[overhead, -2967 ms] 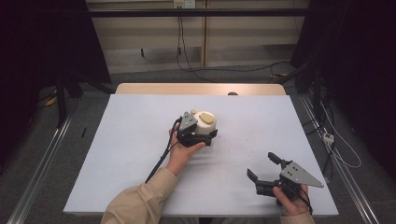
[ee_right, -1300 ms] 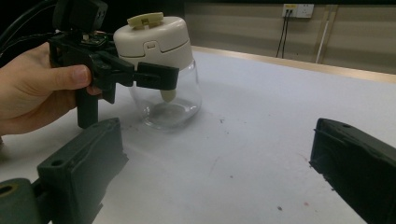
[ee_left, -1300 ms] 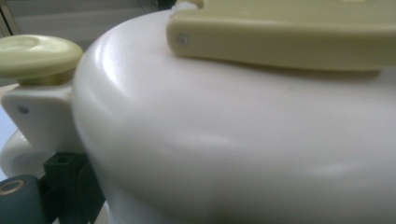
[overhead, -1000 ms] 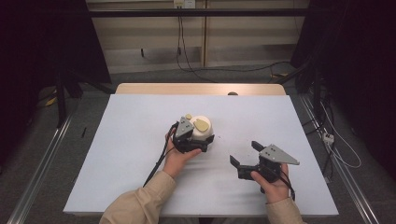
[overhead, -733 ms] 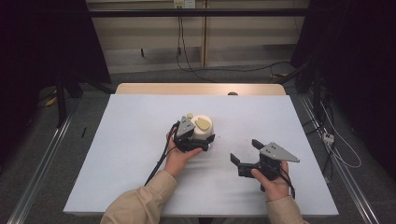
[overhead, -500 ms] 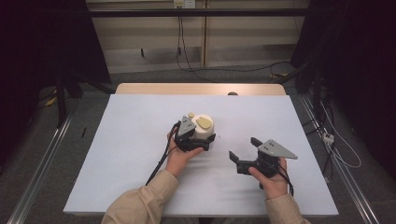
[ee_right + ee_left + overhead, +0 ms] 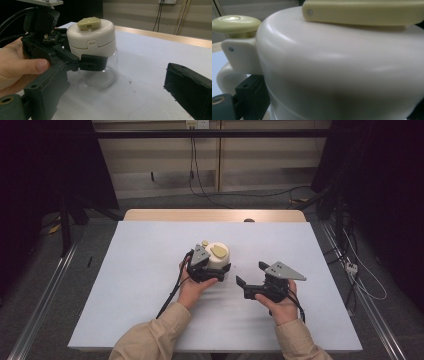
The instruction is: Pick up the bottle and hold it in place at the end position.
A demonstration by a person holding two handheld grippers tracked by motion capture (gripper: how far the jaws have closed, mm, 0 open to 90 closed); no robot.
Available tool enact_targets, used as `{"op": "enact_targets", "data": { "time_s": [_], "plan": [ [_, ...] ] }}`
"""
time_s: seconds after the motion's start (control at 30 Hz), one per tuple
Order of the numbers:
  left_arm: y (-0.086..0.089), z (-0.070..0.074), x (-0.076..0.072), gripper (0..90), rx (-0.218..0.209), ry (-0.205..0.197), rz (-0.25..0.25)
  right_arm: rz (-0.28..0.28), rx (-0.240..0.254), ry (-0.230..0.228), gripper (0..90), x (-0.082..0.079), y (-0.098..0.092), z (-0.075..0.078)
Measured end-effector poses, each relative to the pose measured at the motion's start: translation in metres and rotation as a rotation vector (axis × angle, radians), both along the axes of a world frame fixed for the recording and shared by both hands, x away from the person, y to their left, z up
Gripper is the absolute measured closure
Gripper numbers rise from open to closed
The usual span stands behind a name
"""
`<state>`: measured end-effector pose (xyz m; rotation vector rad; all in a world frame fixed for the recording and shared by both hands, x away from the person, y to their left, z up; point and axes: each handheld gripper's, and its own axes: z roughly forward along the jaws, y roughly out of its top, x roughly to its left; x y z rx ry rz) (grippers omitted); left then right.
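At frame centre, your left tool [image 7: 216, 270] clamps the cream-lidded jar [image 7: 216, 256]; right tool [image 7: 252, 279] gapes wide, empty, just beside.

one cream-lidded clear jar [image 7: 218, 256], two handheld grippers, left gripper [image 7: 212, 272], right gripper [image 7: 249, 280], one white table [image 7: 140, 270]

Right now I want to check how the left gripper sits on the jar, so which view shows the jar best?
The right gripper view: the whole jar shows, cream lid above clear glass base, with the left gripper clamped around it. The left gripper view is too close, just blurred lid. The high view shows the jar's top, small, from above.
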<state>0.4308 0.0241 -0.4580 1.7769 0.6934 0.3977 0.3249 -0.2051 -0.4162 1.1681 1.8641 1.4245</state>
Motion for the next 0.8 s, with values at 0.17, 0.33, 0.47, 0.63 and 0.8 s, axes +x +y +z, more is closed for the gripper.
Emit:
{"op": "enact_targets", "data": {
  "time_s": [0.17,0.33,0.47,0.63,0.8],
  "plan": [
    [0.000,0.000,0.000,4.8,0.001,0.000,-0.002,-0.006,0.002,0.008,4.2,0.004,0.001,0.002],
    [0.000,0.000,0.000,4.9,0.002,0.000,-0.002,-0.009,0.002,0.023,4.8,0.010,0.002,0.003],
    [0.000,0.001,0.000,4.8,0.008,-0.004,-0.002,-0.005,0.000,0.029,5.5,0.013,0.005,0.004],
    [0.000,0.001,0.000,4.8,0.012,-0.005,0.000,0.001,-0.012,0.025,5.8,0.015,0.008,0.008],
    [0.000,0.001,-0.001,4.9,0.012,-0.004,0.001,-0.006,-0.022,0.027,5.8,0.018,0.009,0.012]
  ]
}}
